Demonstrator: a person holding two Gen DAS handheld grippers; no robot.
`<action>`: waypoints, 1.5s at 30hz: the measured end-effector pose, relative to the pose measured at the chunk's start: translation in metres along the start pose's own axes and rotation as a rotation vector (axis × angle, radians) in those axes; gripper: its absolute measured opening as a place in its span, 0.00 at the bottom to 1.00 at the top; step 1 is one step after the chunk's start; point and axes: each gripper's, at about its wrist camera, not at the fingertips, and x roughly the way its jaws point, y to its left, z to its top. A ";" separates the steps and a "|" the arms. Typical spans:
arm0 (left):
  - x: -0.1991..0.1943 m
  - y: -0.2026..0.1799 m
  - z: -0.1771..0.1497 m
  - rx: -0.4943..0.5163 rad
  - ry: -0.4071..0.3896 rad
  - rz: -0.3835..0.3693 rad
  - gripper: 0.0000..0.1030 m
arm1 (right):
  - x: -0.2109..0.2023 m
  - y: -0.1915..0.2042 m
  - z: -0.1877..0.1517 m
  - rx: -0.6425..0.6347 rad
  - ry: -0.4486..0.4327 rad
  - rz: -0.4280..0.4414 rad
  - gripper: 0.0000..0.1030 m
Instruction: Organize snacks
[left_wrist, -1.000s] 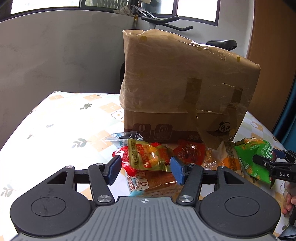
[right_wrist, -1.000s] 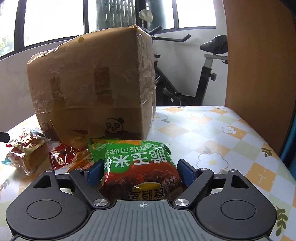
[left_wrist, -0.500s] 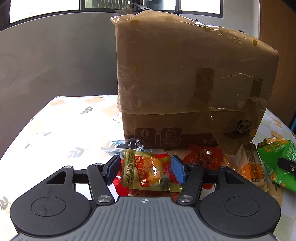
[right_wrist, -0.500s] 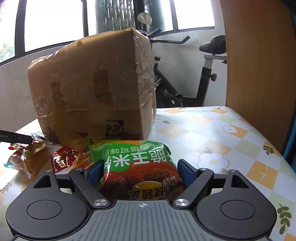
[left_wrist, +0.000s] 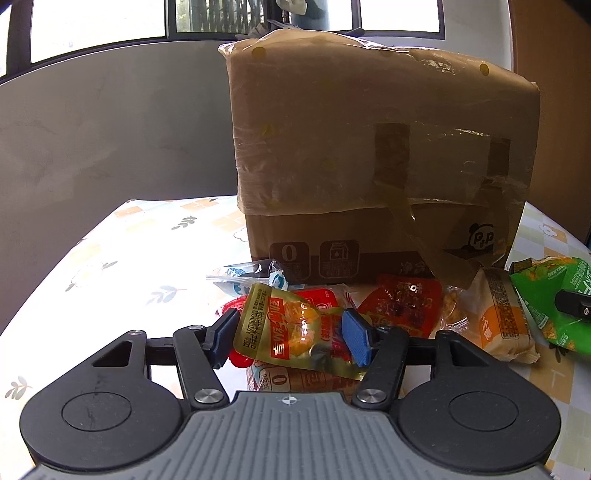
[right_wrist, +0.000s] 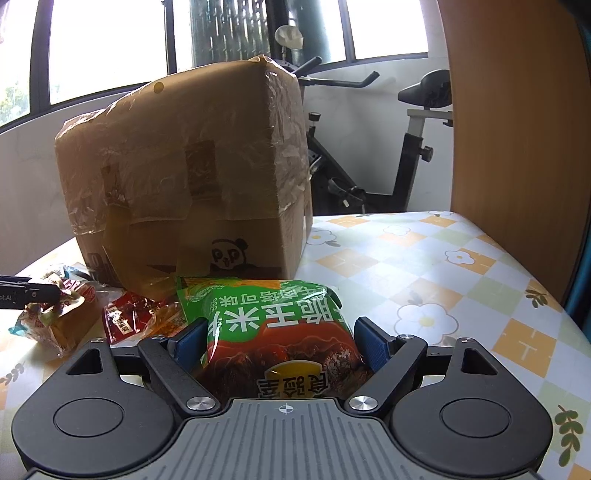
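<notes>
Yellow-green pouch (left_wrist: 284, 332) sits between the blue pads of my left gripper (left_wrist: 290, 334) — both pads press its sides, so I'm holding it, lifted over the pile. Under it lies a bread pack (left_wrist: 295, 380) on the table (left_wrist: 110, 266), with a red packet (left_wrist: 400, 302) and an orange-label bread pack (left_wrist: 506, 317) to the right, all just in front of the taped cardboard box (left_wrist: 369, 147). A blue-white wrapper (left_wrist: 251, 275) lies against the box's lower left corner.

My right gripper (right_wrist: 282, 341) has the green corn-snack bag (right_wrist: 277, 328) between its pads; the pads sit at the bag's sides, but I cannot tell whether they actually squeeze it. The bag lies near the box's front right corner, toward the table's right side — the floral cloth beside it is bare. An exercise bike (right_wrist: 413, 147) stands behind the table's far edge.
</notes>
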 end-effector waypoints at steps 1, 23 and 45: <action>-0.002 0.000 -0.001 -0.001 -0.001 0.002 0.62 | 0.000 0.000 0.000 0.000 0.000 0.000 0.79; -0.027 0.005 -0.019 -0.058 -0.001 0.031 0.52 | 0.000 0.000 0.000 0.000 0.000 0.001 0.79; -0.023 0.002 -0.029 -0.107 0.096 -0.030 0.71 | 0.000 0.000 0.000 0.004 0.000 0.005 0.79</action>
